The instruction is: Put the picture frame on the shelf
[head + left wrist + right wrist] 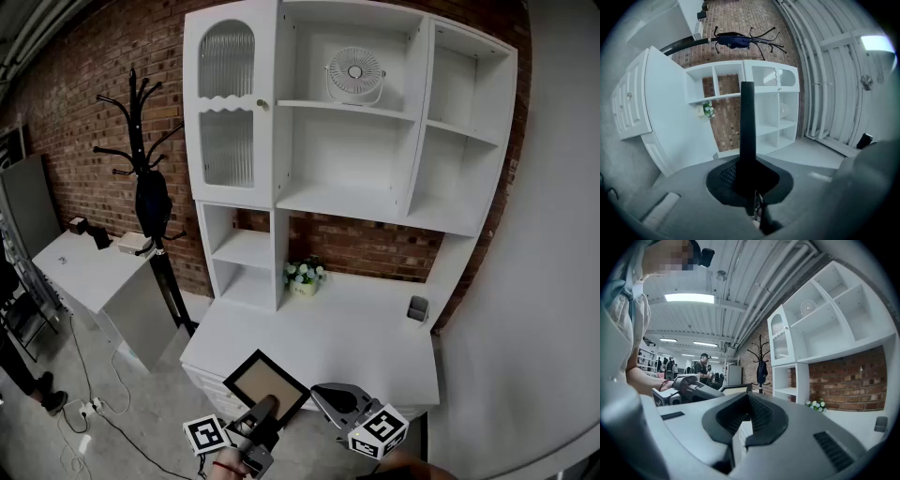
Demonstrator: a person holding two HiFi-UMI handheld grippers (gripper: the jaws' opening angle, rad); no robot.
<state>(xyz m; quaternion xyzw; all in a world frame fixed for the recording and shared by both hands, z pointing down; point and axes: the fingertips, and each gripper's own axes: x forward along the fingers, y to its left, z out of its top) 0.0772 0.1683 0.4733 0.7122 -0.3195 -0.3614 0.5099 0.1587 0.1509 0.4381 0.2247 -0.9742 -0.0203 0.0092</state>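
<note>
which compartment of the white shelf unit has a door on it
The top-left one, behind the ribbed-glass door; every other compartment is open-fronted.

The picture frame (pixel 267 382) in the left gripper (pixel 265 409) has a matt black rim around a dull tan, card-like panel, the gripper's shell looks like matt grey plastic, and beyond it stand the smooth white-painted shelf (pixel 342 150), its ribbed glass door (pixel 227 141) and a rough red brick wall (pixel 84 103).
</note>
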